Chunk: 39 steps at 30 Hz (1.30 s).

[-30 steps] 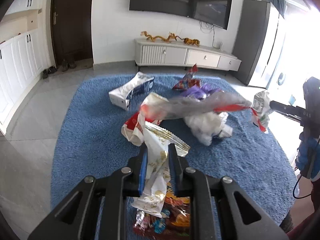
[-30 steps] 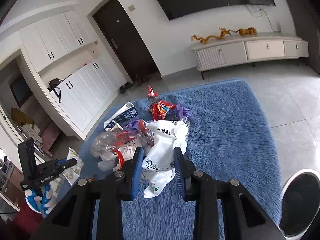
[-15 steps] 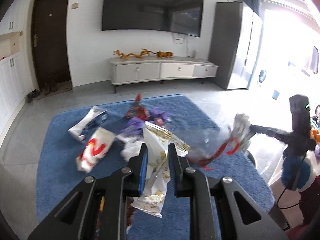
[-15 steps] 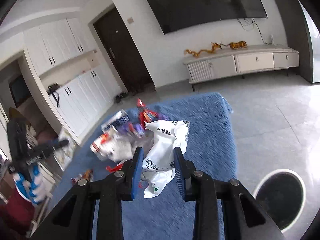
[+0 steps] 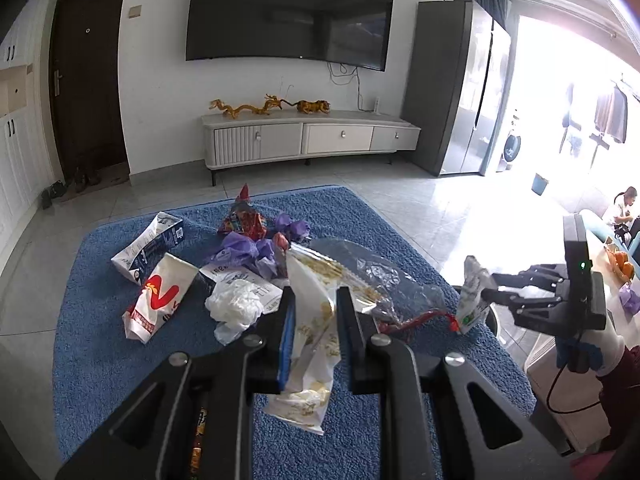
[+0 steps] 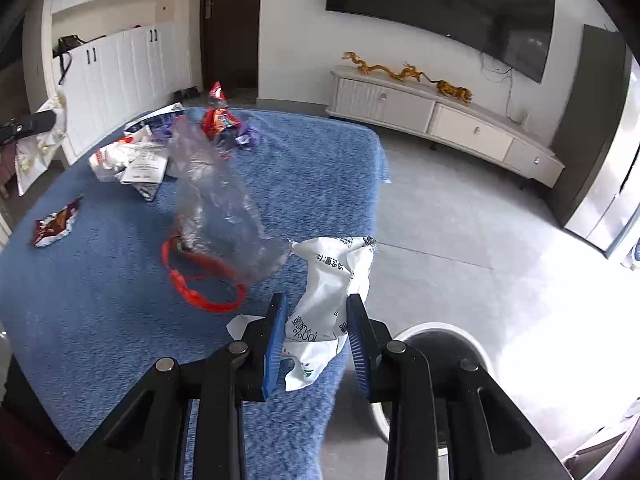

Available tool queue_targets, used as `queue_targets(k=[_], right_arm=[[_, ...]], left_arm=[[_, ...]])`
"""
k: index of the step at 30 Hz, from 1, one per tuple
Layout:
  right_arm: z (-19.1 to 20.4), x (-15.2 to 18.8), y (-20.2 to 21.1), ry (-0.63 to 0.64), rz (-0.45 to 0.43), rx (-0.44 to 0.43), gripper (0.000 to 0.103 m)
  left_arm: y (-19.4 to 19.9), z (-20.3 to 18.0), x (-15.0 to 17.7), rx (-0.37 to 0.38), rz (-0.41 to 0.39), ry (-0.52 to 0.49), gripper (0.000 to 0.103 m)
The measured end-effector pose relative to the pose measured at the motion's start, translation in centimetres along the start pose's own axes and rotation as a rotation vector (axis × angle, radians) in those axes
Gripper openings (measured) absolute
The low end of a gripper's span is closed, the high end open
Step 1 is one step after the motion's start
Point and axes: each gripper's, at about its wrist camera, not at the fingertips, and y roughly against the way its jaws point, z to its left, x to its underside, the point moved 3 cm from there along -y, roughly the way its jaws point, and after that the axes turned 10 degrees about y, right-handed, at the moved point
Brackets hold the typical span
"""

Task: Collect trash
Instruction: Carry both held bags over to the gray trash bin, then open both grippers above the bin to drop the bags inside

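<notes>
My left gripper (image 5: 314,300) is shut on a white and gold snack wrapper (image 5: 310,336) held above the blue cloth-covered table (image 5: 92,344). My right gripper (image 6: 318,312) is shut on a white printed wrapper (image 6: 332,296); it also shows in the left wrist view (image 5: 472,300), beyond the table's right edge. A clear plastic bag with red drawstring (image 6: 218,216) lies on the cloth beside the right gripper. A pile of trash sits at the table's far side: a carton (image 5: 150,244), a red-and-white bag (image 5: 158,296), crumpled tissue (image 5: 236,306), purple wrappers (image 5: 248,250).
A white-rimmed round bin (image 6: 440,354) stands on the floor just below and right of the right gripper. A small red-brown wrapper (image 6: 54,226) lies near the table's left edge. A TV cabinet (image 5: 308,138) stands against the far wall.
The right gripper swung right with its white wrapper, off the pile to the table edge over the bin. The clear bag dragged along. The left gripper lifted, still holding its wrapper.
</notes>
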Motion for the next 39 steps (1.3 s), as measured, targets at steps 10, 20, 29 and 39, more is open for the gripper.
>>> queue_targets(k=[10,20,29,39], right_arm=[[-6.4,1.8,2.3,-0.161,-0.073,0.068,0.029],[-16.7,12.1,-1.1,-0.448,0.001,0.125,0.029],[-20.9,19.1,-6.0,-0.603,0.071,0.082,0.032],[-22.6,22.9,-7.0,-0.690,0.112,0.089,0.058]], left_arm=[[-4.2,-7.8,-1.6,0.107,0.053,-0.096,0.018],[-17.2,-24.5,-1.0,0.200,0.249,-0.198,0.019],[-28.4,-33.8,3.7,0.172,0.424,-0.222,0.023],[-32.7,-34.5,6.0,0.195,0.519,-0.125,0.042]])
